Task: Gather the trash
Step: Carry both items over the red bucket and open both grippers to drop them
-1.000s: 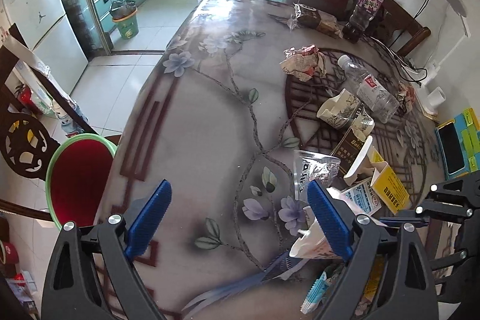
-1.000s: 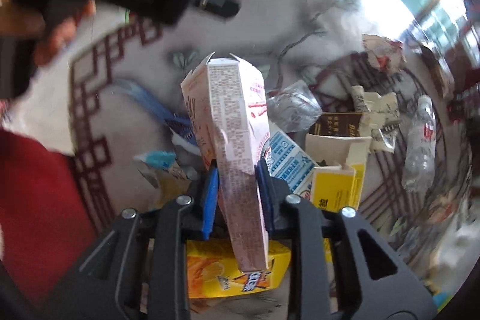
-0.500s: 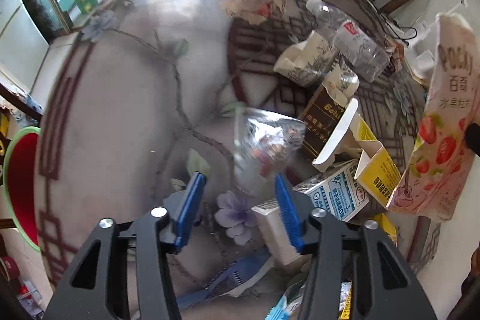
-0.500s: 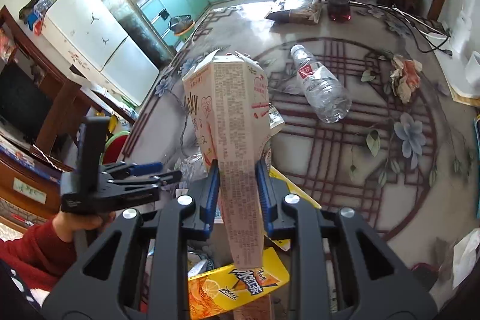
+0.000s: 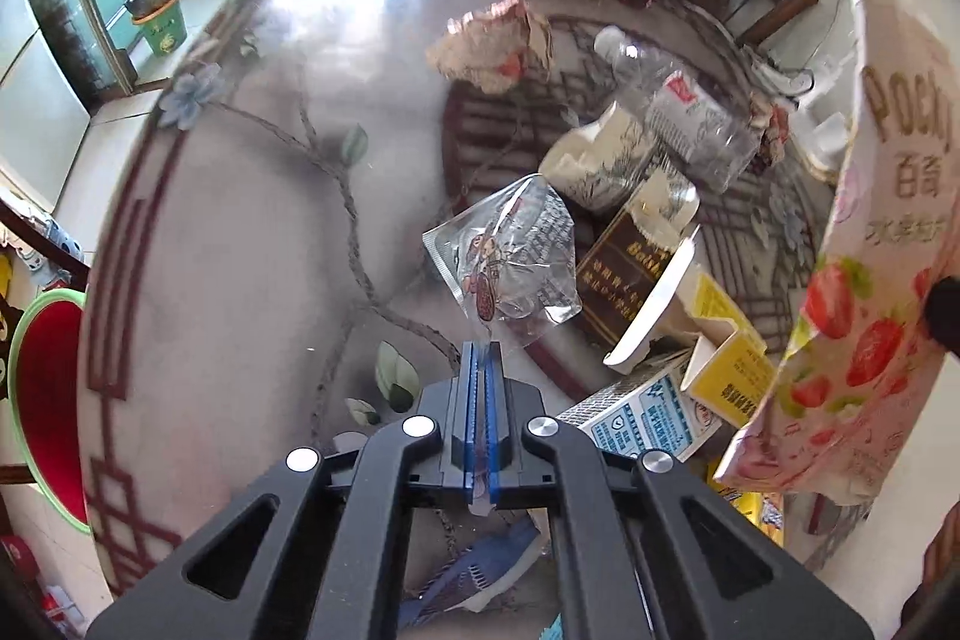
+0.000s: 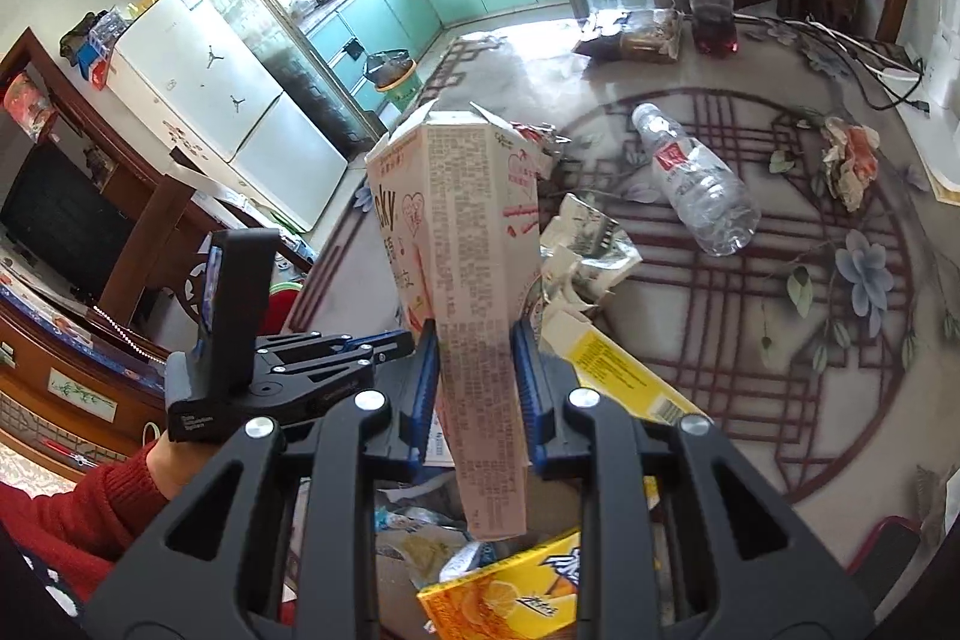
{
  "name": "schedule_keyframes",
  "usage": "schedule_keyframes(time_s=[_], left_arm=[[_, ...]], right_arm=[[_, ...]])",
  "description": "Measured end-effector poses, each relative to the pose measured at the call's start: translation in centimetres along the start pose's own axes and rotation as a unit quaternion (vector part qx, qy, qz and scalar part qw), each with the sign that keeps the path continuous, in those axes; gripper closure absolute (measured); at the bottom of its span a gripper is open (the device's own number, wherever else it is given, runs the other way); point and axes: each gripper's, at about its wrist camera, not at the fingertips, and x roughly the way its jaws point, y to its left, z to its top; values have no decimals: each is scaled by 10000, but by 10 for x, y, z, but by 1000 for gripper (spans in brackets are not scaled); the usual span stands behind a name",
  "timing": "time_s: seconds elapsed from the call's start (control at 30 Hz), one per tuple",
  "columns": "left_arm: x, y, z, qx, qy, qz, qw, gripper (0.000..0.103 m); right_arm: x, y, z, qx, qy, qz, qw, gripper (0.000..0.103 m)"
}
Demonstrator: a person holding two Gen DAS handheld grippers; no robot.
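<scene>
My left fingers (image 5: 480,364) pinch the light, crinkly clear wrapper (image 5: 507,259) by its near edge; my right fingers (image 6: 474,376) clamp the stiff Pocky box (image 6: 462,244).

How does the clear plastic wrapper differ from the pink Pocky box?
The wrapper is transparent, thin and crumpled; the Pocky box is opaque pink cardboard, stiff, with its top torn open. The left gripper pinches the wrapper's edge; the right gripper clamps the box's sides. Both are held above the table.
</scene>
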Motion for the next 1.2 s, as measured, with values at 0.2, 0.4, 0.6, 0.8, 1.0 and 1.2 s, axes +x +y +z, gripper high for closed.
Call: schedule_keyframes(time_s=[0.2,0.4,0.6,0.8,1.0,1.2], left_arm=[[-52,20,-5,-215,-520,-44,9984,103],[-95,51,-15,-451,-909,111,9948,103],[-125,84,-27,-633,-1130,352,9910,103],[-141,133,-41,-995,-1165,590,9864,103],[-147,199,-59,-1449,-1061,994,9787,103],[-145,269,-76,-1885,-912,1368,9682,103]], right_arm=[[-3,26,2,-38,-73,131,9999,79],[4,60,4,-234,-35,294,9993,79],[23,97,5,-386,62,523,9979,79],[56,145,4,-545,296,962,9934,79],[105,204,4,-752,580,1312,9868,79],[160,251,9,-703,841,1522,9823,79]])
